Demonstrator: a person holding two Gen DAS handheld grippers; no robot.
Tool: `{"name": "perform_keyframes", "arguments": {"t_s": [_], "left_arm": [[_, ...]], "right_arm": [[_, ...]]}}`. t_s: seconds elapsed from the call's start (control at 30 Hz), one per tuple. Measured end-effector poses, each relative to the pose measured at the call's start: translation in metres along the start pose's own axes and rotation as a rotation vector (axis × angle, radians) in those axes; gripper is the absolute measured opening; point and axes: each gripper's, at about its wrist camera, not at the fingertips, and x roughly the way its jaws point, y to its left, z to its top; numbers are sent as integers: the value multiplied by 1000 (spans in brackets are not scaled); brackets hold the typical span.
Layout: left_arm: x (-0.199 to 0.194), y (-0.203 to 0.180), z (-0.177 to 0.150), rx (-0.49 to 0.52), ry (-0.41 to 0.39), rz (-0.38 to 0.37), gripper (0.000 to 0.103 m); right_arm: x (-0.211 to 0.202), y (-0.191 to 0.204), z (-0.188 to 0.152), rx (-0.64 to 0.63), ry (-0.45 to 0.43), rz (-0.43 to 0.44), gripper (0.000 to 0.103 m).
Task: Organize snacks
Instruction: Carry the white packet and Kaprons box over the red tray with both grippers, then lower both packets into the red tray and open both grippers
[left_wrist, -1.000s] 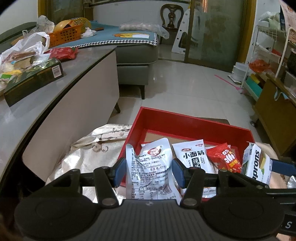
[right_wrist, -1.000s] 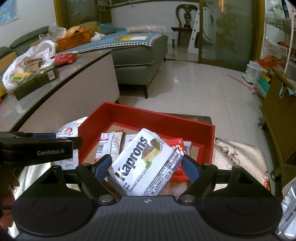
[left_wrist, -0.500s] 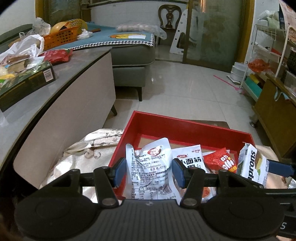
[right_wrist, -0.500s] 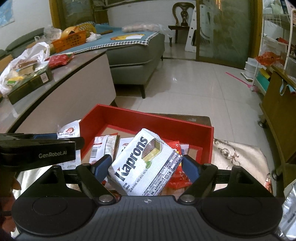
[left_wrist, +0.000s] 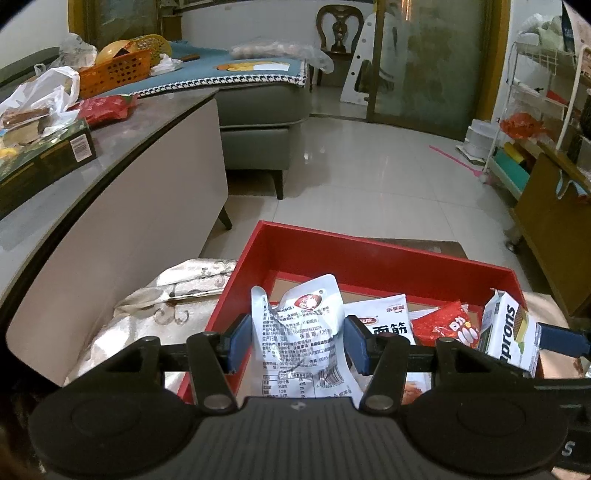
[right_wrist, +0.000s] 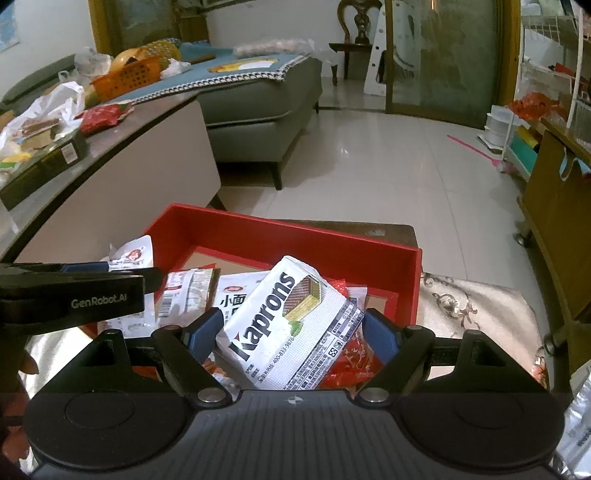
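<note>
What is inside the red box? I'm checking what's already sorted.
The red box holds a white Chinese-labelled packet, red packets and a striped one; anything under the held Kaprons pack is hidden.

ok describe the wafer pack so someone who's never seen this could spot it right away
Find the red tray on the low table. Just above its near side, the right gripper holds the wafer pack tilted. It is the only white pack with big dark "Kaprons" lettering and a picture of a layered brown wafer.
</note>
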Motion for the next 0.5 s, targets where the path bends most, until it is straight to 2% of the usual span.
{"name": "perform_keyframes", "arguments": {"t_s": [0.5], "left_arm": [[20,-13,-7,45,41,5,49]], "right_arm": [[32,-6,-8,14,45,2,87]]}}
